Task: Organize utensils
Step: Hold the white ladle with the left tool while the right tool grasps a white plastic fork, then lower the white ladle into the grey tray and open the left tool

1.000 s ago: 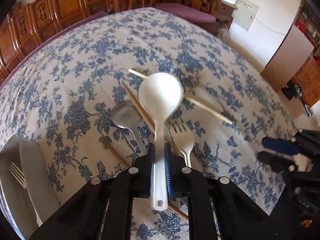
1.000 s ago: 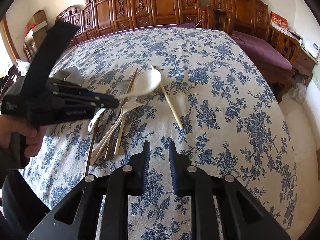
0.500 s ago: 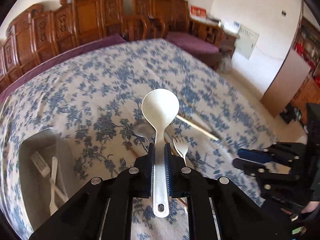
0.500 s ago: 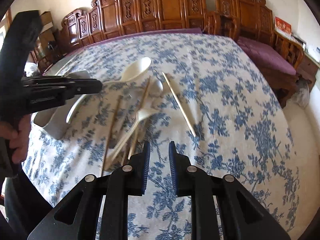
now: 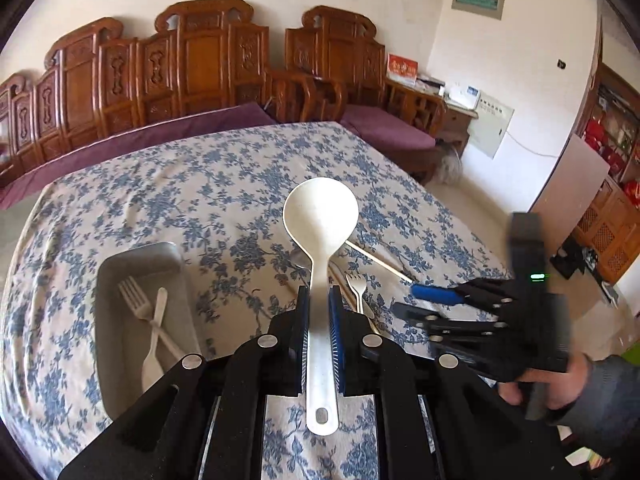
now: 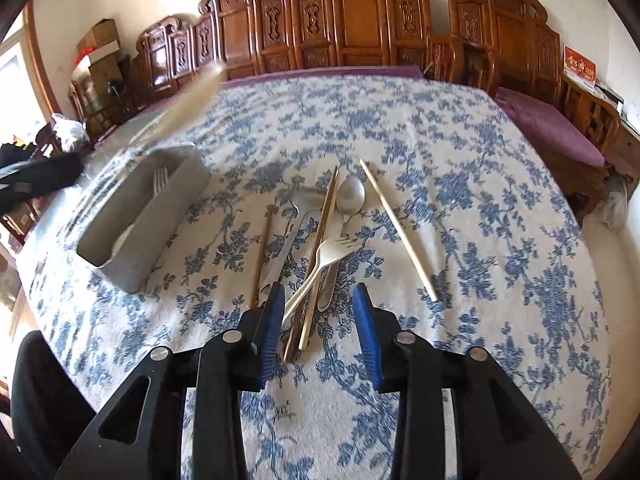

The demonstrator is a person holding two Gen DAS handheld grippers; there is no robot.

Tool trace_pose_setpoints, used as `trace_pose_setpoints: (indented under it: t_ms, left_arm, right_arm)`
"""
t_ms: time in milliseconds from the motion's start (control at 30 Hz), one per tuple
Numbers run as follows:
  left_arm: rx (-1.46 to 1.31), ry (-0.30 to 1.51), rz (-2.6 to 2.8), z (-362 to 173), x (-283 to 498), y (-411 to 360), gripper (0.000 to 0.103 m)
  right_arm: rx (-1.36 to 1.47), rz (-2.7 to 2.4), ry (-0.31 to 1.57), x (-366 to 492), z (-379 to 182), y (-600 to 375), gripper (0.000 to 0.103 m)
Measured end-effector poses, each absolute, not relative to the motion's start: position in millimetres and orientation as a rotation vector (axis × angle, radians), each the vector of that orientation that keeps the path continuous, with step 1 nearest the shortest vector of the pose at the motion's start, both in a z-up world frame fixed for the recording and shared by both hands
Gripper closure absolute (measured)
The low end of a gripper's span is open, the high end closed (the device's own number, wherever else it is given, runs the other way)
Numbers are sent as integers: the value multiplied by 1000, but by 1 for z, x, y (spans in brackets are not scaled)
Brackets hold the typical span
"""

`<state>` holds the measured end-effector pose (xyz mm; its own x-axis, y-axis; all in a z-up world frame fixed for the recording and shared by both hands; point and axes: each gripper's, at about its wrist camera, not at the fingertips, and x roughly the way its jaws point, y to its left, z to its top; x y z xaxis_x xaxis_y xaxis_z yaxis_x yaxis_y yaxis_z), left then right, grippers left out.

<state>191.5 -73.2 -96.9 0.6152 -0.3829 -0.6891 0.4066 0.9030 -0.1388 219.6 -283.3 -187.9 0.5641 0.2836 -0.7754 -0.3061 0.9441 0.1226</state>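
In the left wrist view a white plastic ladle-shaped spoon (image 5: 320, 268) is clamped by its handle between the blue pads of the left gripper (image 5: 319, 304), low in the centre of the frame — the round bowl is raised above the blue-flowered tablecloth (image 5: 208, 196), and the handle's hanging hole is seen below the fingers. At the lower left of that frame a grey utensil tray (image 5: 120, 264) is seen on the cloth, with a white plastic fork (image 5: 134, 296) and a second white utensil crossed inside it. The right gripper (image 5: 408, 300) is seen at the right edge, held in a hand (image 5: 560, 384), with a pale chopstick (image 5: 376, 260) on the cloth beyond it.

In the right wrist view the right gripper (image 6: 318, 308) is held wide apart with nothing between its pads, low in the centre of the frame, just above the near ends of a loose pile of utensils. In that pile a white fork (image 6: 320, 264) is laid across a dark wooden chopstick (image 6: 320, 240) — a metal spoon (image 6: 350, 200) lies behind it, and a metal utensil (image 6: 292, 236) beside it. A brown chopstick (image 6: 262, 256) lies to the left, and a pale chopstick (image 6: 396, 228) is set apart to the right. The grey tray (image 6: 160, 224) is seen at mid-left, and the blurred spoon is seen at the upper left.
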Motion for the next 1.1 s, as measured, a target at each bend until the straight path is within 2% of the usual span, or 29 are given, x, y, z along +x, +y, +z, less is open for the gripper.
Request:
trace_pose_setpoints:
  t_ms: [333,367,400,633,733,1100]
  left_arm:
    - [8,759,-434,-90,169,-49,94]
    - [6,759,-433,-90,169,-47,94]
    - [1,759,-432,-90,168,-46,94]
    - [-6,771,-427,-96,167,-42,94]
    - [-12,775,-425,-99,167,-41,94]
    - [-7,772,-409,-97,165,-40,94]
  right_arm:
    - [-52,322,975,245,-222,-249,65]
    - [-59,310,985,247,-224,-248,68]
    - [-67,281,1010,250,-230,-247,77]
    - [31,249,1049,258,-235,-265,87]
    - [30,236,1047,258,-233,-271,97]
    - [40,222,987,254,-209,-293,99]
